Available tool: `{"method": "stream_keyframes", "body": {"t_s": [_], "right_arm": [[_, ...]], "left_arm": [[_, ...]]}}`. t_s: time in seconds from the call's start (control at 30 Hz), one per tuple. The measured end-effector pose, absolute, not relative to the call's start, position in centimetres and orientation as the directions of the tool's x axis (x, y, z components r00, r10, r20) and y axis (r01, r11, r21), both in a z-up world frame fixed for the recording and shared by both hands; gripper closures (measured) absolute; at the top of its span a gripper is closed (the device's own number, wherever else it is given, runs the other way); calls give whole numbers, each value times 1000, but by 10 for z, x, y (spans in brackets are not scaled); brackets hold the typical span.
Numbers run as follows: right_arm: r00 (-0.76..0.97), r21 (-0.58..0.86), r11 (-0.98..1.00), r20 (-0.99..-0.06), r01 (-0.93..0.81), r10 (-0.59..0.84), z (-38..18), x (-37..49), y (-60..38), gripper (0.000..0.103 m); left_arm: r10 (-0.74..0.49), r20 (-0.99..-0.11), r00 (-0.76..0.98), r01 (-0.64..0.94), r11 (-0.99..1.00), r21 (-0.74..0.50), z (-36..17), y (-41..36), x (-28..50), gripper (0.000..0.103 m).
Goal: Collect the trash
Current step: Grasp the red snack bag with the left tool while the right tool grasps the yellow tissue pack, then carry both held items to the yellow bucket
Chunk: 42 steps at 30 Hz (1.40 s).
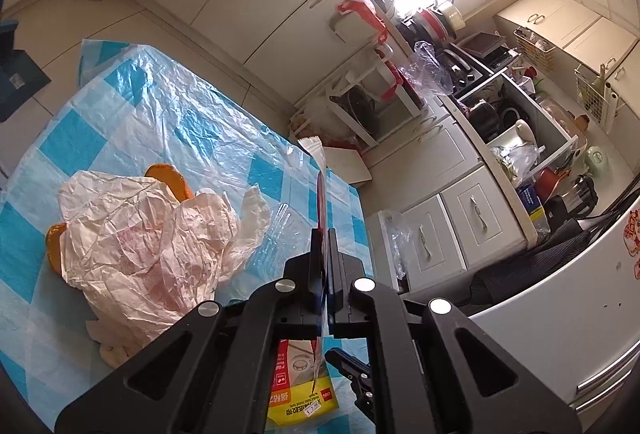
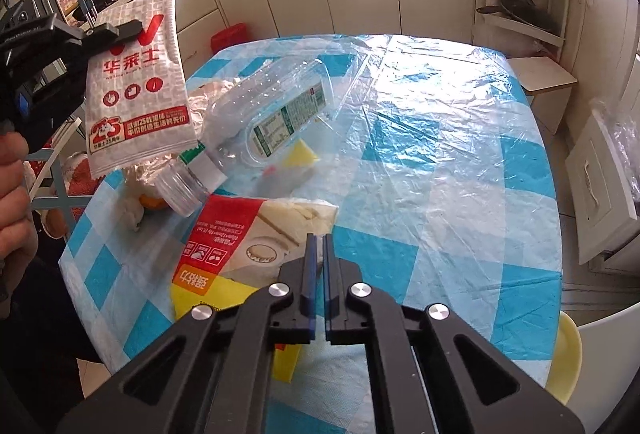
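Overhead, the left claw (image 2: 120, 29) clamps a paper bag (image 2: 138, 81); the right claw (image 2: 319, 246), nearly together, pinches the yellow packet (image 2: 224, 254).

Glossy crinkled plastic tablecloth (image 2: 440, 137); clear ribbed plastic bottle (image 2: 256, 129); matt printed paper bag (image 2: 136, 81); creased waxy wrapper (image 1: 148, 242).

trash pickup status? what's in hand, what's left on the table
Nothing visibly binned. In hand: left gripper is shut on the white-and-red paper bag, lifted clear of the table. Right gripper is nearly shut beside the red-and-yellow packet. Left: that packet, clear plastic bottle, crumpled paper.
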State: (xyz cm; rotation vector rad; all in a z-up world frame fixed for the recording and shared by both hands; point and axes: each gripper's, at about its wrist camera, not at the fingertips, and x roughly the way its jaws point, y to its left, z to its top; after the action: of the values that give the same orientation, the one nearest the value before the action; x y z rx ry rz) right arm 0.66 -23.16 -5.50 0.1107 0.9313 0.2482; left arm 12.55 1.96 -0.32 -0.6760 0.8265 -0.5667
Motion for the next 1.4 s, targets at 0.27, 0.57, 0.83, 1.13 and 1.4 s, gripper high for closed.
{"method": "stream_keyframes", "body": {"t_s": [0.27, 0.57, 0.83, 1.13, 1.4], "right_arm": [[534, 183, 969, -809, -169, 246, -60, 10, -216, 8], [510, 24, 954, -841, -298, 181, -78, 6, -166, 27], [525, 138, 956, -810, -260, 260, -66, 7, -191, 85], [615, 157, 976, -758, -152, 218, -37, 1, -238, 85], [672, 154, 988, -730, -15, 124, -24, -10, -293, 86]], "left_arm": [[-681, -464, 567, 184, 654, -734, -1, 29, 123, 101], [-681, -454, 575, 181, 647, -741, 0, 37, 121, 101], [-683, -458, 569, 202, 656, -727, 2, 30, 118, 101], [-676, -472, 567, 290, 699, -653, 13, 2, 106, 101], [-673, -492, 552, 406, 732, -546, 24, -35, 83, 101]]}}
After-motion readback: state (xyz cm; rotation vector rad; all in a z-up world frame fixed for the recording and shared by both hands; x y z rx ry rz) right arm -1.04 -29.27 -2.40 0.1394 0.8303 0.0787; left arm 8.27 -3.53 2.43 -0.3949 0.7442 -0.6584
